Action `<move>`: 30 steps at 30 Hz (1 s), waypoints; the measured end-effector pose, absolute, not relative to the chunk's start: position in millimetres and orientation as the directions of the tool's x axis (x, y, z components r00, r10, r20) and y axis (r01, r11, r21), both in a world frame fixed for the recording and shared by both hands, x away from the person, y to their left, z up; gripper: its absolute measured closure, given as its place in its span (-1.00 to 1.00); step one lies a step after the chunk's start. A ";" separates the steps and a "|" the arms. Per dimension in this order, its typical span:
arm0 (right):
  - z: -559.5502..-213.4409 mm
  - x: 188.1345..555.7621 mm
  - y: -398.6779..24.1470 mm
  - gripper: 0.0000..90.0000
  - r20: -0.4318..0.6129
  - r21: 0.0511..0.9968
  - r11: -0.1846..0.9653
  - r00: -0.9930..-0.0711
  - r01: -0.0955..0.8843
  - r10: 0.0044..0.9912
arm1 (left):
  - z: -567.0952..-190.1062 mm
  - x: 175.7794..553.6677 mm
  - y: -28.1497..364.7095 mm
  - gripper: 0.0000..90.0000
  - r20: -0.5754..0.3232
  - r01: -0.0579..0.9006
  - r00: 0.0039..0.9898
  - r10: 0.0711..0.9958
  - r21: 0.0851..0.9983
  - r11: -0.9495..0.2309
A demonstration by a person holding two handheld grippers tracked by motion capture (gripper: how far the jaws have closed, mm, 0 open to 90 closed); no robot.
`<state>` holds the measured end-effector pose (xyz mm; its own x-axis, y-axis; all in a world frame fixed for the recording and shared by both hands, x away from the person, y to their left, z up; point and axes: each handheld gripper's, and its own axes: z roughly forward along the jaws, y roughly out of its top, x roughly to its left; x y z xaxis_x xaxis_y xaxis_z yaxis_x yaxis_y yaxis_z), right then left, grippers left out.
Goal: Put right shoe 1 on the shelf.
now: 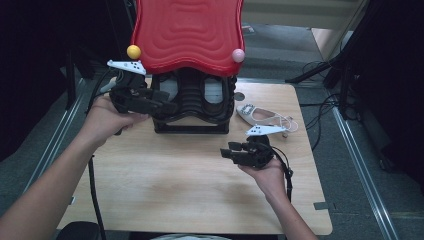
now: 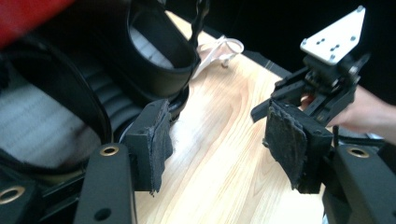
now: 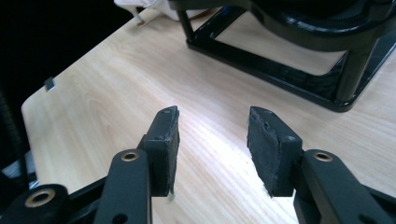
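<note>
Right gripper released, empty, over table; we judge left gripper, also released, just freed black rack.

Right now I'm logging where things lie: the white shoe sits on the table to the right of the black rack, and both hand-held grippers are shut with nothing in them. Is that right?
Not quite. The white shoe does lie right of the black rack, but both hand-held grippers are open, not shut. The left hand-held gripper and the right hand-held gripper each show parted jaws with bare table between, in their own gripper views.

One rack, one white shoe (two balls above).
</note>
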<state>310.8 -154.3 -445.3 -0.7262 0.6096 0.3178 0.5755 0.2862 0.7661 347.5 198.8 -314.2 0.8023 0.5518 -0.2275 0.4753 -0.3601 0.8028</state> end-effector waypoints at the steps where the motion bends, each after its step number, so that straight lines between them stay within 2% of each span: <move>1: -445.6 310.8 -155.4 0.18 0.325 0.764 0.289 -0.732 0.576 0.599 | -317.4 345.8 199.6 -0.10 -0.227 0.472 0.805 0.548 0.805 -0.360; 8: -446.1 305.2 -165.0 0.10 0.341 0.784 0.247 -0.727 0.570 0.596 | -340.4 334.8 203.3 -0.11 -0.244 0.491 0.796 0.554 0.795 -0.356; 14: -449.9 303.2 -172.6 0.11 0.282 0.811 0.260 -0.739 0.524 0.611 | -360.1 326.4 208.8 -0.13 -0.264 0.511 0.785 0.561 0.788 -0.344; 18: -455.8 304.4 -175.6 -0.01 0.348 0.777 0.275 -0.751 0.566 0.561 | -376.6 322.9 210.6 -0.14 -0.267 0.525 0.776 0.572 0.776 -0.350; 30: -470.7 299.4 -177.2 0.01 0.292 0.792 0.308 -0.771 0.526 0.566 | -426.9 319.1 210.0 -0.12 -0.302 0.559 0.762 0.573 0.752 -0.348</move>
<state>299.4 -177.2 -470.7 -0.7711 0.5657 0.2921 0.5263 0.3083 0.7924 319.1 210.0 -426.9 0.7624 0.5725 -0.3016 0.5592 -0.3485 0.7522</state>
